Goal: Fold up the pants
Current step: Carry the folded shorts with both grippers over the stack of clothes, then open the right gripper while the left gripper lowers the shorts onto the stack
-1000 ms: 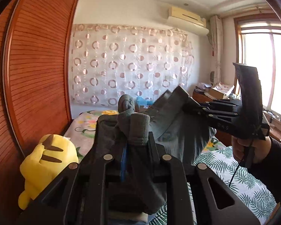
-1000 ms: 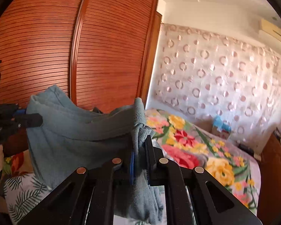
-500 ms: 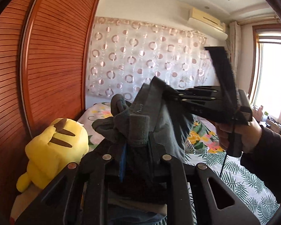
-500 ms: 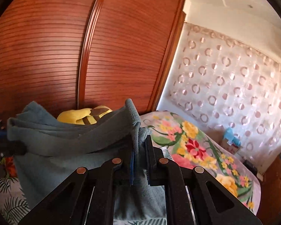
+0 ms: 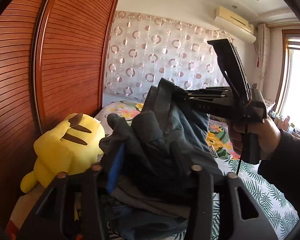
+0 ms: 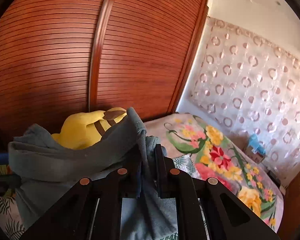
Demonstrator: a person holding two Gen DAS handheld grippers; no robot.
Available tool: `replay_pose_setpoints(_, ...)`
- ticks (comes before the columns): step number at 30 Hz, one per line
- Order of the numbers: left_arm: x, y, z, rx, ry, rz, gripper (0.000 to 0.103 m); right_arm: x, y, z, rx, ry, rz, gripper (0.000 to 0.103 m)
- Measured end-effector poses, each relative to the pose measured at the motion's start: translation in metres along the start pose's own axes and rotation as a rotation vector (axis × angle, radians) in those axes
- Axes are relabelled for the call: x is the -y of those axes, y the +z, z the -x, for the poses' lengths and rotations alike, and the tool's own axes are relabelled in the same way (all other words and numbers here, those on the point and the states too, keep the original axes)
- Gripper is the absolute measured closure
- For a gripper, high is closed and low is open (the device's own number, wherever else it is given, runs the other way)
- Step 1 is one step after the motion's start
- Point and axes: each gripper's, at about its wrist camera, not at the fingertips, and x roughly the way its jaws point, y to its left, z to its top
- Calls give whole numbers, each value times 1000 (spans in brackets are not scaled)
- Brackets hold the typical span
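The grey-blue pants hang bunched between my two grippers above the bed. My left gripper is shut on one bunched end of the pants; cloth covers its fingertips. My right gripper shows in the left wrist view, shut on the other end just above and behind. In the right wrist view the right gripper pinches a fold of the pants, which drape to the left and down under it.
A yellow plush toy lies at the left by the wooden slatted wardrobe; it also shows in the right wrist view. The bed has a floral cover. A patterned curtain hangs behind. A window is at the right.
Both grippers have moved closer together and toward the wardrobe side, bringing the two held ends of the pants nearly together. The plush toy now looms larger in both views.
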Motion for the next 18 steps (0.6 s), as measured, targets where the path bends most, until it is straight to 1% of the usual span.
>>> replay_pose_setpoints(1, 1, -1, -1, -7, 3, -5, 52, 3, 0, 0, -6, -1, -12, 83)
replay_pose_setpoints(2, 1, -1, -2, -12, 7, -8, 52, 6, 0, 1, -11, -4, -23, 80)
replay_pose_setpoints(3, 1, -2, -3, -15, 10, -11, 52, 8, 1, 3, -15, -9, -31, 76)
replay_pose_setpoints(7, 0, -4, -8, -41, 23, -13, 52, 19, 0, 15, -7, -20, -61, 68)
replay_pose_setpoints(12, -1, -7, -11, -62, 38, -24, 52, 28, -17, 27, -17, -25, -85, 67)
replay_pose_setpoints(18, 0, -7, -12, -73, 43, -38, 51, 43, -35, 18, -57, -36, -160, 67)
